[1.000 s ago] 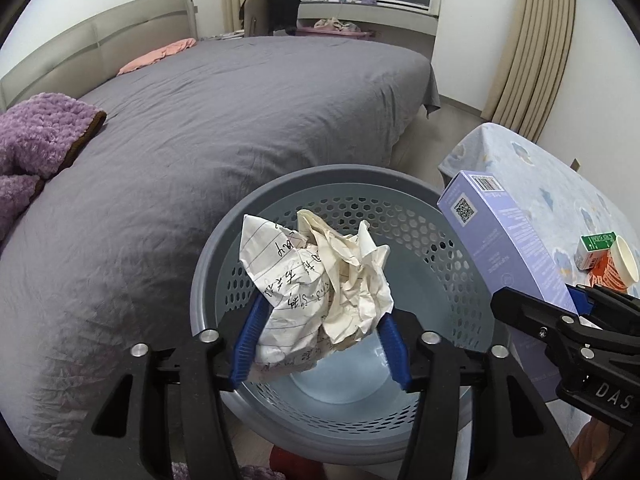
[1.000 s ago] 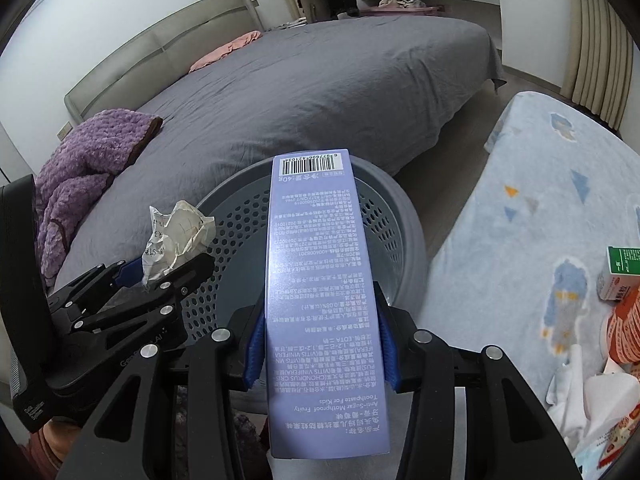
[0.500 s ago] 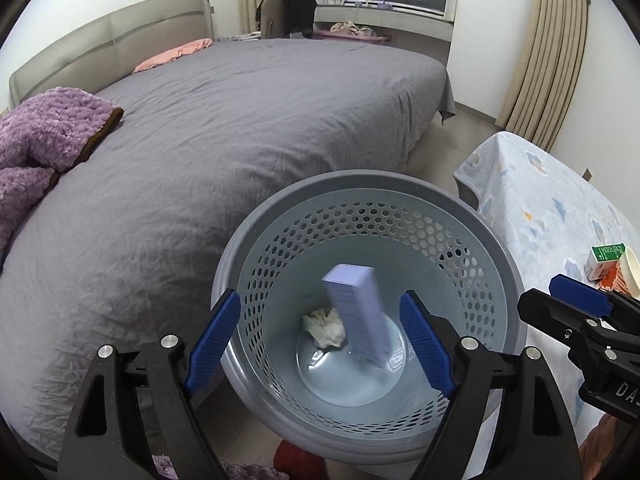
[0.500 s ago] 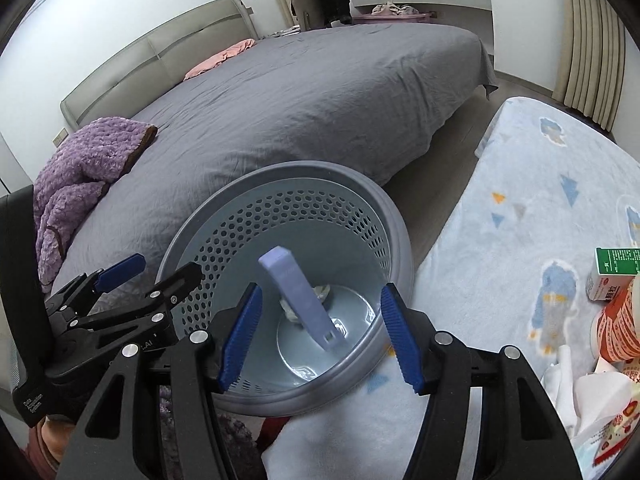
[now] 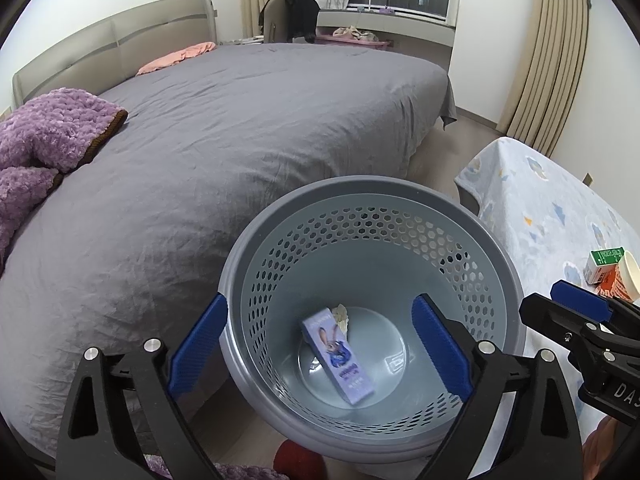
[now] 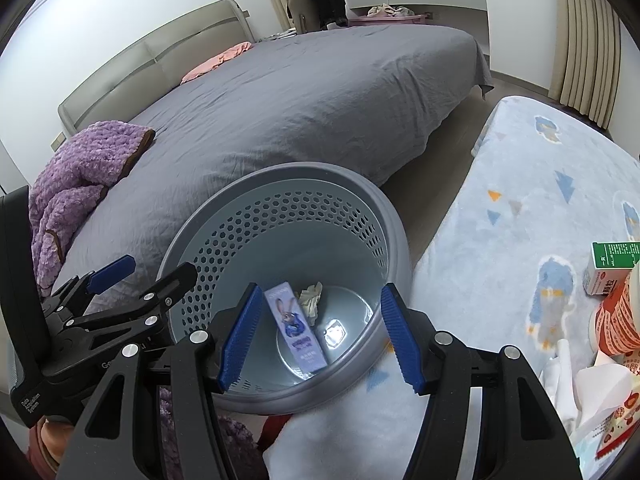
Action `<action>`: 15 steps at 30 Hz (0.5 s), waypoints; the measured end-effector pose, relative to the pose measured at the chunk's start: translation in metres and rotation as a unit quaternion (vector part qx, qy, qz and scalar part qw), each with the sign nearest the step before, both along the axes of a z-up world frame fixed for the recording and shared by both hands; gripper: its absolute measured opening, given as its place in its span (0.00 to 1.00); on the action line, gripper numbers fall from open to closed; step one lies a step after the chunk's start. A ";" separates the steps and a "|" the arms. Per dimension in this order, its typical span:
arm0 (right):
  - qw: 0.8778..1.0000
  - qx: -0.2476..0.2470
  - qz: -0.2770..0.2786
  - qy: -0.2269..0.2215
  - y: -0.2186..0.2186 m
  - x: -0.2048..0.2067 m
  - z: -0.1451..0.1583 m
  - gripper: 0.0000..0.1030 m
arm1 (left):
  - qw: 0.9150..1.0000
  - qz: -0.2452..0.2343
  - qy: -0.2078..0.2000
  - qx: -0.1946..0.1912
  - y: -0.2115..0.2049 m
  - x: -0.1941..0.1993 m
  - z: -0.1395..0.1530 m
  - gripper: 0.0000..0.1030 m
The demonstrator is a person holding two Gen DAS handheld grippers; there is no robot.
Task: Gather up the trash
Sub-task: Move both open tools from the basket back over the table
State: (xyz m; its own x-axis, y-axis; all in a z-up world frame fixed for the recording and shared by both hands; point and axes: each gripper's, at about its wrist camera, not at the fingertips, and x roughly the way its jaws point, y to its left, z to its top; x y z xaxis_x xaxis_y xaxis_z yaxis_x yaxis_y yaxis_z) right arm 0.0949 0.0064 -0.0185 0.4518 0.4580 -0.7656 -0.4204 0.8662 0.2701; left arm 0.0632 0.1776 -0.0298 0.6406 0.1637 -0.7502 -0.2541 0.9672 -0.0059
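1. Both views looked down into a grey perforated wastebasket (image 5: 372, 216) that stood on the floor between a grey-covered bed (image 5: 240, 128) at 10 o'clock and a tabletop (image 6: 520, 216) under a pale printed cloth at 3 o'clock.
2. The left hand-held gripper (image 5: 320, 352) hung over the basket mouth with its jaws opening toward full spread; nothing lay between its blue pads (image 5: 198, 350).
3. The right hand-held gripper (image 6: 320, 336) hung beside it, jaws apart and empty, the basket floor visible through the gap.
4. Two pieces of trash lay on the basket floor: a lilac toothpaste carton (image 5: 338, 356) printed with a cartoon rabbit, lying flat, and a crumpled paper ball (image 6: 311, 298) touching the carton's far end, at about 12 o'clock from it.
5. Step in hand, as judged: release over the basket, complete for both items, since neither hand-held gripper touched anything.
6. More trash apparently remained on the tabletop at 3 to 4 o'clock in the right wrist view: a green-and-white carton (image 6: 610, 268), an orange-printed paper cup (image 6: 618, 320) and loose wrappers (image 6: 600, 396) near the edge of the view.
7. The next move would probably call for swinging one hand-held gripper away from the basket toward that cluster, jaws kept wide, and lining the pads across the carton's narrow faces; the cup looked light and would likely crush under a hard squeeze.
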 end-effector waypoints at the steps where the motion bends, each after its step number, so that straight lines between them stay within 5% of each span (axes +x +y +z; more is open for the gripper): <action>1: 1.000 0.000 0.000 0.000 0.000 0.000 0.000 0.58 | 1.000 0.000 -0.001 0.000 0.000 0.000 0.000 0.89; 15: 1.000 -0.002 -0.012 -0.005 -0.005 -0.009 0.004 0.58 | 1.000 -0.002 -0.009 0.002 -0.002 -0.003 0.005 0.92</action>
